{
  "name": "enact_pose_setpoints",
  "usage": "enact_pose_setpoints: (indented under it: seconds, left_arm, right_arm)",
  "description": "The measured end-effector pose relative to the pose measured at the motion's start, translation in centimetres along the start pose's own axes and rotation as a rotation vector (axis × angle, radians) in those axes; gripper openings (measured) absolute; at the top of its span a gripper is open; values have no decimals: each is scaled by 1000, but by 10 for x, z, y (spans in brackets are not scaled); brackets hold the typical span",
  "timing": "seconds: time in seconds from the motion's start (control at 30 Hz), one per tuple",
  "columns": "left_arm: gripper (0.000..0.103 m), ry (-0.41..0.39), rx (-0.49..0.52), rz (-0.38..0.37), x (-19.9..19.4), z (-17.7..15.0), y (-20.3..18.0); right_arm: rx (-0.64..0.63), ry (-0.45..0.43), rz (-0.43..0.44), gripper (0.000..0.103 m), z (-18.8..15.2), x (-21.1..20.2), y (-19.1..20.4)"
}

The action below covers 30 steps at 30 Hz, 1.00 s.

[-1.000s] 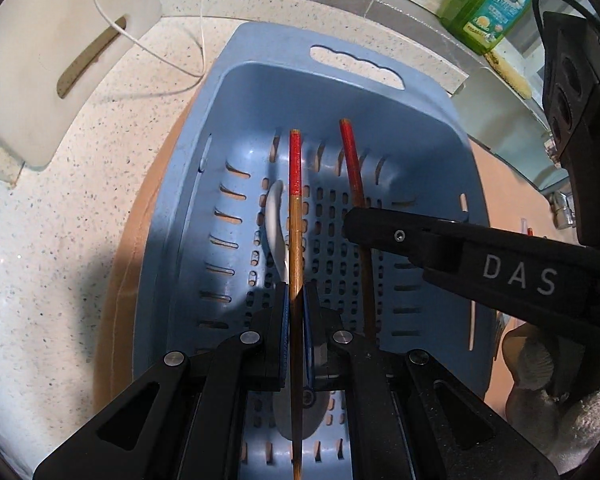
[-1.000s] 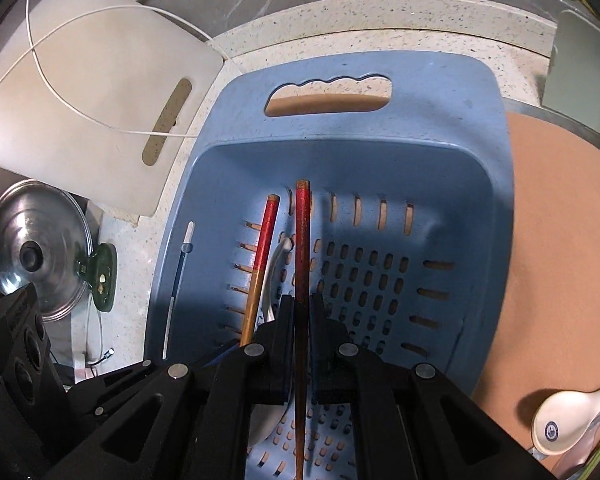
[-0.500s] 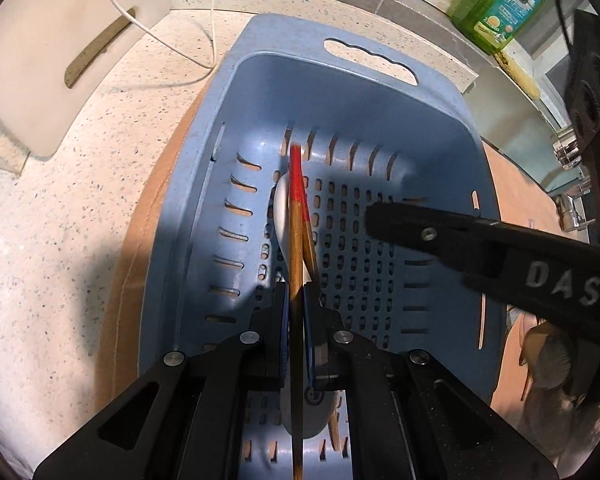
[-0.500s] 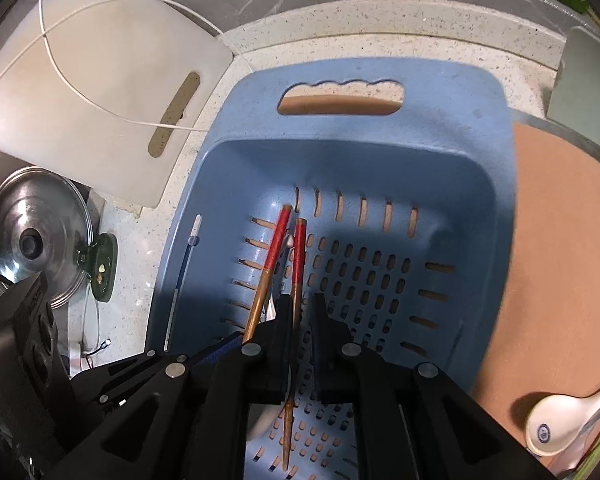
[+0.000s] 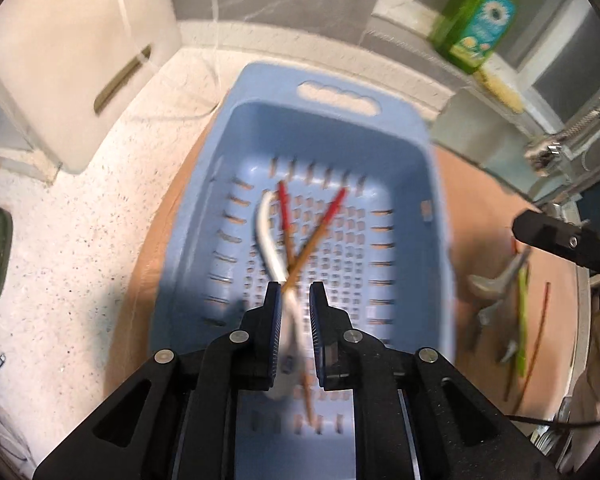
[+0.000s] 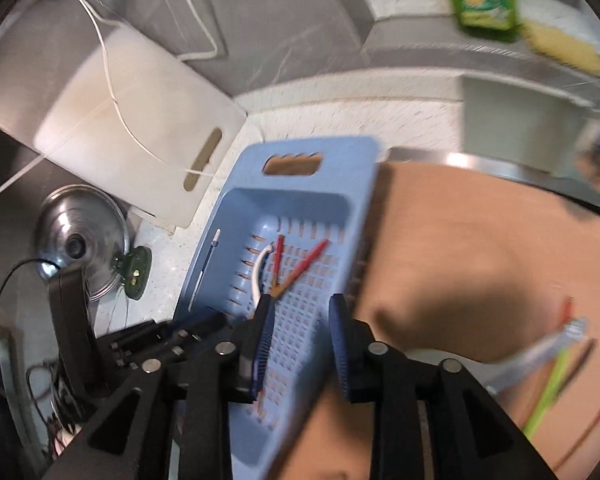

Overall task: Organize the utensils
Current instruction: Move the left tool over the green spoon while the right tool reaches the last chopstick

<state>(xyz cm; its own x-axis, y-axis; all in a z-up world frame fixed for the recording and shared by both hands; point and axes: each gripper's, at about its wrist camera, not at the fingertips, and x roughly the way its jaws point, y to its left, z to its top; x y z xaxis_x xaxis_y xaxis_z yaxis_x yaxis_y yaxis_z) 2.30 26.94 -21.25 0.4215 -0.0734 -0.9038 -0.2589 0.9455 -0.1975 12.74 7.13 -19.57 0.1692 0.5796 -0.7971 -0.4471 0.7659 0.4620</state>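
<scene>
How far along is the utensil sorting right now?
Done: two red-tipped chopsticks and a white spoon lie in the blue basket. In hand: nothing; the left gripper and right gripper have just opened, empty. Left: utensils on the brown board.

two wrist fisheyes, steeply downward, close, seemingly sharing blue basket point(image 5: 432, 216)

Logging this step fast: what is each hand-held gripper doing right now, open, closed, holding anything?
Left hand-held gripper: open, jaws just opening, holding nothing; chopsticks lie in the basket.
Right hand-held gripper: open, jaws just opening, empty.
</scene>
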Motion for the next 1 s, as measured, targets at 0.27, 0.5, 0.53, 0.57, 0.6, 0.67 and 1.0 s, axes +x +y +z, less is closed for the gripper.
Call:
enact_pose_setpoints:
  seconds: [0.27,0.5,0.53,0.57,0.6,0.67,1.0]
  left_arm:
    - [13,-54,141,-70,-28,-17,-83]
    - [13,-13,239,-191,-24,-41,-161]
    - [13,-2,251,-202,-21,-45,-169]
    - [13,9,262,-210,-18,-48,-179]
    - [13,22,277,-217,-15,-53,-187]
    - [13,46,304,-225,-7,-59,-203]
    - [13,128,422,-158,46,-59,-273]
  right_arm:
    - [74,-114,-103,36,-44,-99,-94]
    - [166,-91,-151,36,-81,-130,-154]
    - [188,-80,-147,36,-86,-131,-162]
    - [215,-67,-145,36,-92,-132,-171]
    - [242,-54,-140,36,-97,-131,-180]
    - [285,-30,-118,36,-104,-127,-192]
    - [369,45,-150,35,-123,-96,-214]
